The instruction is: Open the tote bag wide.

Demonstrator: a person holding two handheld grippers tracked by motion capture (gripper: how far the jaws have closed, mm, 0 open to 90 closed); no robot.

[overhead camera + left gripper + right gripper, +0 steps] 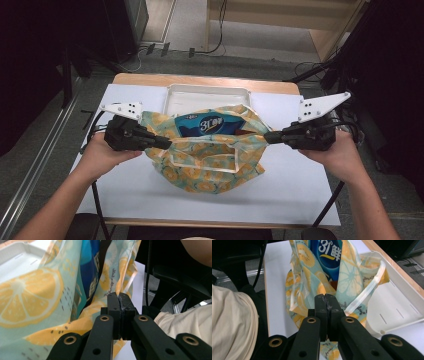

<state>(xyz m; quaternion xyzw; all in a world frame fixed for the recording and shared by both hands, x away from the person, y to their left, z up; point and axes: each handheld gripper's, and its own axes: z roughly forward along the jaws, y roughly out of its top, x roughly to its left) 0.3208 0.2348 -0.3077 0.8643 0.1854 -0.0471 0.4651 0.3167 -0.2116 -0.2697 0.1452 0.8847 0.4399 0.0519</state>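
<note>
A pale blue bag printed with orange slices [210,165] lies on the white table, its mouth stretched wide between both grippers. Inside it stands a blue packet [210,125] with white lettering, also visible as the blue packet [328,257] and as a blue packet [88,267]. My left gripper [166,143] is shut on the bag's left rim; its jaws [119,298] press together on the fabric. My right gripper [267,137] is shut on the right rim, and my right gripper [325,298] pinches the bag [298,272] beside a clear handle strap [369,287].
A white tray [180,97] sits just behind the bag at the table's far edge, seen as the tray [397,307] beside the right gripper. Cables and a wooden shelf lie on the floor beyond. The table's front half is bare white.
</note>
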